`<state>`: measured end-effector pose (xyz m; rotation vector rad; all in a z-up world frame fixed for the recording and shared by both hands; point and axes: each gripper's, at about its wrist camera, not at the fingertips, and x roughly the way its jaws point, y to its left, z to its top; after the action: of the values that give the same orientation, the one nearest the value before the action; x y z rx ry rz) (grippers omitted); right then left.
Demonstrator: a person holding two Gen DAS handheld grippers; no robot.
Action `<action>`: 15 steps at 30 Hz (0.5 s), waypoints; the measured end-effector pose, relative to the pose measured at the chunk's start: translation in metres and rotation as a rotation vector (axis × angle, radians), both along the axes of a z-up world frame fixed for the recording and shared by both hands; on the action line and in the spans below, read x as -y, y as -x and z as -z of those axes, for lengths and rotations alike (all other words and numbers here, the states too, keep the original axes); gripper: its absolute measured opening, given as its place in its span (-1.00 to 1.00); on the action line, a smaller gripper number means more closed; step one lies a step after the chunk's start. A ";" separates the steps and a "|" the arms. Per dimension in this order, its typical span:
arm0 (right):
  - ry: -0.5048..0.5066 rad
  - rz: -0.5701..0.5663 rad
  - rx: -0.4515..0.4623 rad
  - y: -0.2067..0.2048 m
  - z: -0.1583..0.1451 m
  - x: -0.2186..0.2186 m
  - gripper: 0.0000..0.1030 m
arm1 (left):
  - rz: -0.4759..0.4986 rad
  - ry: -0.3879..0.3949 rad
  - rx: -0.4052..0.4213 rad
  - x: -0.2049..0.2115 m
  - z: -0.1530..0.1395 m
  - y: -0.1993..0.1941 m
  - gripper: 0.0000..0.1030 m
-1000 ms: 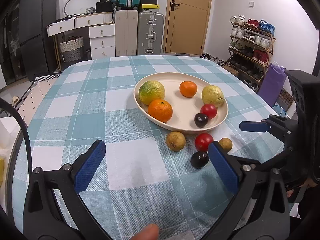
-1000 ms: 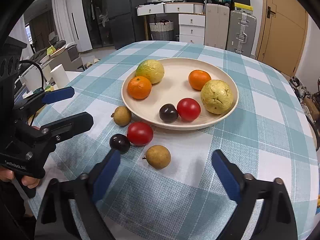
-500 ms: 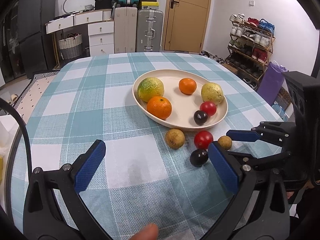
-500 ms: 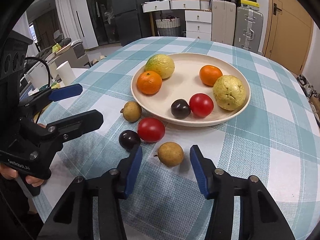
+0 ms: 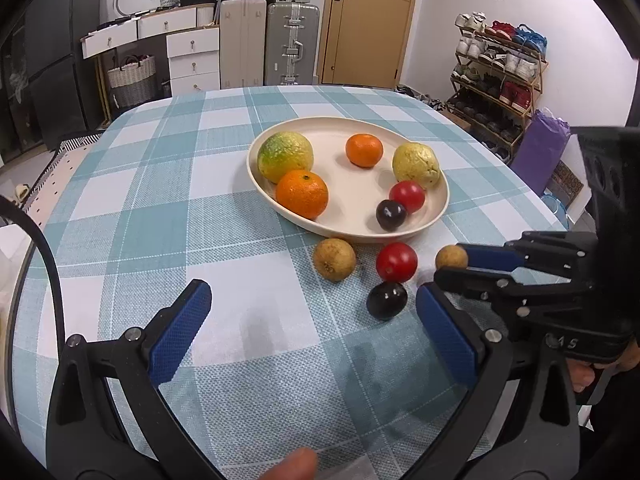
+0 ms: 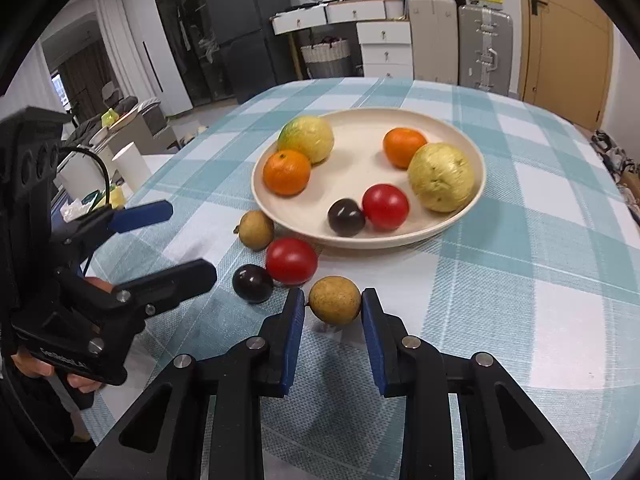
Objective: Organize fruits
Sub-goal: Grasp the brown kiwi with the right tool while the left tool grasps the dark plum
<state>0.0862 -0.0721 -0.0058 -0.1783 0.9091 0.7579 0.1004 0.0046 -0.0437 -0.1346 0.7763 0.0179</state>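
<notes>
A cream plate [image 6: 460, 224] holds a green-yellow citrus [image 6: 307, 139], two oranges, a yellow fruit [image 6: 441, 176], a red tomato and a dark plum. On the checked cloth in front of it lie a brown fruit [image 6: 256, 230], a red tomato [image 6: 291, 261] and a dark plum [image 6: 253, 283]. My right gripper [image 6: 333, 296] is closing, its blue pads touching both sides of a second small brown fruit [image 6: 335, 300], also seen as the brown fruit [image 5: 451, 257] at the right gripper [image 5: 450, 264]. My left gripper [image 5: 312, 294] hangs open over bare cloth, left of the plum [image 5: 387, 300].
The round table's edge [image 6: 600, 420] curves close on the right. A person's hand [image 6: 86, 380] grips the left tool. Beyond the table stand drawers, suitcases [image 5: 293, 44], a door and a shoe rack [image 5: 500, 68].
The right gripper's jaws have come together from wide apart onto the nearest brown fruit. The left gripper has stayed open and nearly still.
</notes>
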 end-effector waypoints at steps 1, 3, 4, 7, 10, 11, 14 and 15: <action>-0.013 0.002 0.006 0.001 -0.003 0.003 -0.42 | 0.004 0.001 -0.002 0.001 0.001 0.000 0.98; -0.032 0.017 0.014 0.002 -0.008 0.010 -0.42 | 0.016 0.003 -0.011 0.004 0.002 -0.002 0.98; -0.035 0.023 0.018 0.002 -0.009 0.013 -0.42 | 0.021 0.003 -0.018 0.006 0.003 -0.002 0.98; -0.048 0.043 0.030 0.003 -0.013 0.023 -0.42 | 0.047 0.005 -0.056 0.012 0.007 -0.007 0.88; -0.072 0.054 0.015 0.002 -0.015 0.032 -0.42 | 0.070 0.018 -0.078 0.017 0.011 -0.009 0.55; -0.076 0.058 0.012 0.002 -0.015 0.034 -0.42 | 0.079 0.022 -0.085 0.019 0.013 -0.010 0.48; -0.080 0.060 0.022 0.002 -0.016 0.038 -0.42 | 0.115 0.016 -0.099 0.026 0.016 -0.012 0.33; -0.085 0.062 0.021 0.002 -0.016 0.039 -0.42 | 0.125 0.015 -0.099 0.028 0.016 -0.013 0.26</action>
<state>0.0843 -0.1112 0.0106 -0.0825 0.8571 0.7351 0.1131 -0.0232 -0.0597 -0.1002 0.8824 -0.1001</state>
